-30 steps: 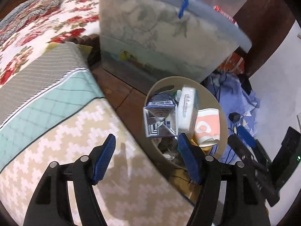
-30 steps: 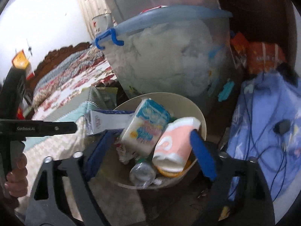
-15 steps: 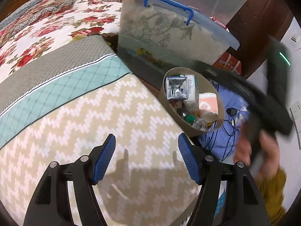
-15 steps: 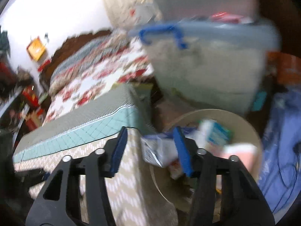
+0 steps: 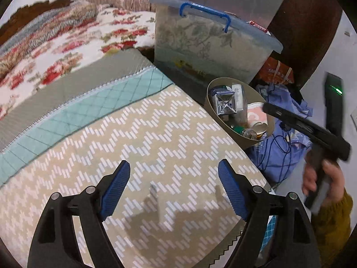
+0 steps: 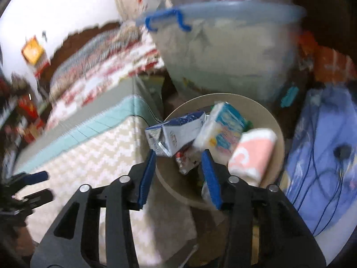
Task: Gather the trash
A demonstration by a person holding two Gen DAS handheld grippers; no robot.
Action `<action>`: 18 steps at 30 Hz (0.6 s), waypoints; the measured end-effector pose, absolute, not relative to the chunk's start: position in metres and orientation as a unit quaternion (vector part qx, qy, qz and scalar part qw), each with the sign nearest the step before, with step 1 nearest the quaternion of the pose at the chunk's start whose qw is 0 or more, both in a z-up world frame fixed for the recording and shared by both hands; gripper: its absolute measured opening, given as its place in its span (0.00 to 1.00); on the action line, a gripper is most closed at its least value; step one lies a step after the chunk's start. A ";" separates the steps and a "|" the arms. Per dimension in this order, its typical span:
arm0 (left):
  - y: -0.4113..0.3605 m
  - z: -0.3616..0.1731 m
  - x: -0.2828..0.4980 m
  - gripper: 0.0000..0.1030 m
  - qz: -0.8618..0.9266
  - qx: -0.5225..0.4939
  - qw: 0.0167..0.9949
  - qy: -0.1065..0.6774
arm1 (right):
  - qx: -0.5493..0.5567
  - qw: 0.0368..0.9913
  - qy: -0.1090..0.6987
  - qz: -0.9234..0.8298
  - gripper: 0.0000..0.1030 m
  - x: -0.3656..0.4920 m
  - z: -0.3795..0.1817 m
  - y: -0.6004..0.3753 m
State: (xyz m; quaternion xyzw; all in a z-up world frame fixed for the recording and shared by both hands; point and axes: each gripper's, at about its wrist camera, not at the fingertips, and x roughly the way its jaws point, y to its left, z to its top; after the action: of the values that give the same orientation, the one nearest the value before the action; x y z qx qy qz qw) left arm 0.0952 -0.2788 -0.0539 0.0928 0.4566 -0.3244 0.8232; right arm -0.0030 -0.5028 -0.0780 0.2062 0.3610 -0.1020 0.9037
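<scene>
A round beige trash bin (image 5: 213, 102) (image 6: 279, 138) stands on the floor beside the bed. It holds a blue and white carton (image 5: 224, 105) (image 6: 176, 134), a tissue pack (image 6: 223, 127), a pink paper cup (image 5: 256, 116) (image 6: 252, 154) and a bottle (image 5: 248, 132). My left gripper (image 5: 174, 189) is open and empty above the zigzag mat (image 5: 145, 145). My right gripper (image 6: 179, 176) is open and empty, just short of the bin's near rim. Its body (image 5: 312, 131) shows at the right of the left wrist view.
A clear storage box (image 5: 212, 44) (image 6: 227, 51) with a blue handle stands behind the bin. Blue cloth with cables (image 5: 283, 138) (image 6: 323, 156) lies right of the bin. A floral bedspread (image 5: 67, 44) covers the bed's far part.
My left gripper has pulled back from the bin and now hangs over the mat. My right gripper has swung left and narrowed its opening, and now faces the bin again.
</scene>
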 end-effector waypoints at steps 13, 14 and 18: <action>-0.253 -0.016 0.049 0.92 -0.288 0.125 0.879 0.359 | 0.353 0.883 0.269 -0.151 0.78 -0.094 -0.072 -0.434; -0.251 -0.014 0.047 0.92 -0.291 0.124 0.879 0.358 | 0.352 0.884 0.267 -0.151 0.79 -0.096 -0.069 -0.429; -0.239 -0.009 0.040 0.92 -0.297 0.117 0.878 0.355 | 0.334 0.896 0.248 -0.157 0.84 -0.103 -0.052 -0.408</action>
State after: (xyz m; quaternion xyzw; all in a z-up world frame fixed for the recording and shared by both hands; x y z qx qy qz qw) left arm 0.0396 -0.2395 -0.0086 0.1174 0.3554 -0.2970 0.8785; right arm -0.1034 -0.4078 -0.0523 0.3341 0.2477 -0.1566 0.8958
